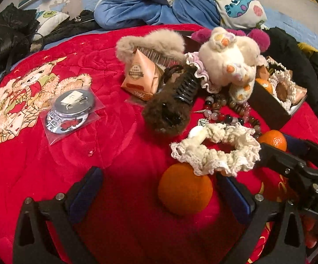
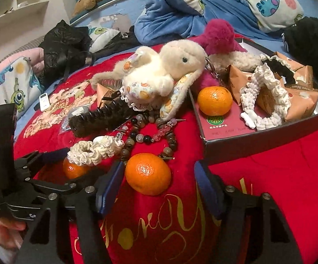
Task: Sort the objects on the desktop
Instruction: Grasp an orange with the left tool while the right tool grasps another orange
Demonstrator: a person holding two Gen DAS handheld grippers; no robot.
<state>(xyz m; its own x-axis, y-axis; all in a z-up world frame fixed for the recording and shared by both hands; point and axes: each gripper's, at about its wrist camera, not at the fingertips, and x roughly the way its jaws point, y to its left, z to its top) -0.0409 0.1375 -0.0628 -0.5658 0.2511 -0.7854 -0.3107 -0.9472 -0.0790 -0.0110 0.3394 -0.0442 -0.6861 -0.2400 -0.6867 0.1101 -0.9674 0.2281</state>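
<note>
**Two mandarins, one hand-held gripper each – both framed, neither gripped**

Left side first. The left hand-held gripper (image 1: 159,189) is spread wide over the red quilt (image 1: 48,165). A mandarin (image 1: 185,189) lies between its fingers, well toward the right-hand pad and w/ clear red cloth between it and the left-hand pad. The far edge of the fruit sits under the cream lace scrunchie (image 1: 216,149), which overlaps it; the lace looks likely to snag if the jaws close as they stand. The fruit is round, so no long axis to line up w/. No pad visibly presses on it.

Moving right. The right hand-held gripper (image 2: 159,187) is about half spread, and a second mandarin (image 2: 147,173) lies straight ahead between its fingers. The left-hand pad is just beside the fruit, poss. brushing it; the right-hand pad is clearly apart. So it brackets the fruit but is not pinching it. Beads (image 2: 150,132) lie just beyond, touching or nearly so.

Further right, the dark box (image 2: 269,145) already holds a third mandarin (image 2: 214,101), a white scrunchie and snack packets, so it is prob. the sorting target. It lies ahead-right of the right hand-held gripper, which is the nearer of the two to it.
</note>
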